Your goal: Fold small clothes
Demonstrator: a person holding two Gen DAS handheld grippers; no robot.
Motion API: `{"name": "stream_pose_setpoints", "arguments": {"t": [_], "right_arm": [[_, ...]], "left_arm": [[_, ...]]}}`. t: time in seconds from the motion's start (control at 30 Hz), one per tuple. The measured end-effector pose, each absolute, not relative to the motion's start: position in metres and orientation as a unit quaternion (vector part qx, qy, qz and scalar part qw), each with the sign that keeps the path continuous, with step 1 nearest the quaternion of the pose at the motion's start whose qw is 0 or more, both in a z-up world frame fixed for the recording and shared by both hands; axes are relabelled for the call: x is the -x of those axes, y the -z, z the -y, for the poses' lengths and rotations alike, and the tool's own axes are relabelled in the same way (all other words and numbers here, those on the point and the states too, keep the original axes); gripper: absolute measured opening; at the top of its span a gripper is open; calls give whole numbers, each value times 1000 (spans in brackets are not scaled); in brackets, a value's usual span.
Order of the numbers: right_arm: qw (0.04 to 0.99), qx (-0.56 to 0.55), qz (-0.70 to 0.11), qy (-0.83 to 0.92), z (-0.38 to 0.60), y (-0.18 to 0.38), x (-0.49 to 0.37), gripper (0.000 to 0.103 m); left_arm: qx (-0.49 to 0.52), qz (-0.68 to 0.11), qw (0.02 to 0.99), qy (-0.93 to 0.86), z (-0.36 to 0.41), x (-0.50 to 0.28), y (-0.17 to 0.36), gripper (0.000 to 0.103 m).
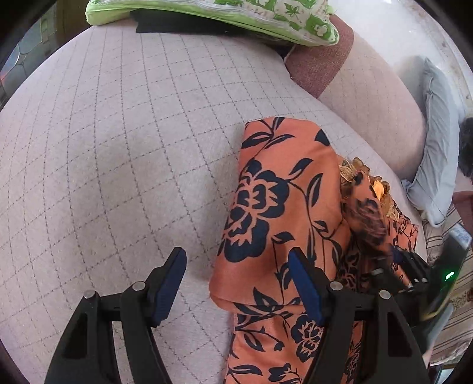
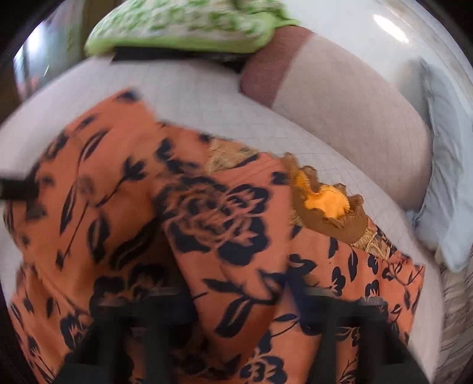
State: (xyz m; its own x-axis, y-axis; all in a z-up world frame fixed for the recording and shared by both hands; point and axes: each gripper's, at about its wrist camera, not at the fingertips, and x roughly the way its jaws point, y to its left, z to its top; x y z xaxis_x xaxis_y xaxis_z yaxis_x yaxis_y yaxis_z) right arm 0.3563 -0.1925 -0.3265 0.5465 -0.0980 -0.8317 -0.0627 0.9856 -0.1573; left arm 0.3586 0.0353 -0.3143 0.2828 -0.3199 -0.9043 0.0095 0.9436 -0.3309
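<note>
An orange garment with dark blue flowers (image 1: 275,212) lies on the pinkish quilted bed cover (image 1: 118,147). Its brown and yellow ruffled trim (image 2: 325,206) shows at the far side. My left gripper (image 1: 236,283) is open and empty, low over the garment's left edge; its right finger (image 1: 304,286) is over the cloth. My right gripper (image 2: 236,298) is blurred and partly covered by a raised fold of the garment (image 2: 221,224); its fingertips are hidden. It also shows in the left wrist view (image 1: 405,265) at the garment's right side.
A green patterned pillow (image 1: 221,17) lies on a dark cloth at the far edge. A pink bolster (image 1: 369,112) and a pale blue pillow (image 1: 437,141) lie to the right. A striped sheet (image 1: 452,295) is at the lower right.
</note>
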Motion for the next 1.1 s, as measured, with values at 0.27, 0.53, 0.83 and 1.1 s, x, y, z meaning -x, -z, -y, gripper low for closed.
{"name": "stream_pose_setpoints", "arguments": {"t": [0.27, 0.53, 0.83, 1.1], "right_arm": [[904, -197, -372, 73, 349, 291, -279, 13], [761, -551, -340, 36, 462, 403, -212, 26], [769, -575, -237, 146, 524, 375, -168, 62], [864, -359, -319, 152, 482, 327, -213, 63]], "left_arm": [[106, -583, 797, 118, -16, -357, 314, 72], [24, -589, 797, 129, 37, -347, 327, 72], [-9, -596, 794, 120, 52, -354, 341, 72], [-15, -567, 816, 112, 49, -356, 322, 72]]}}
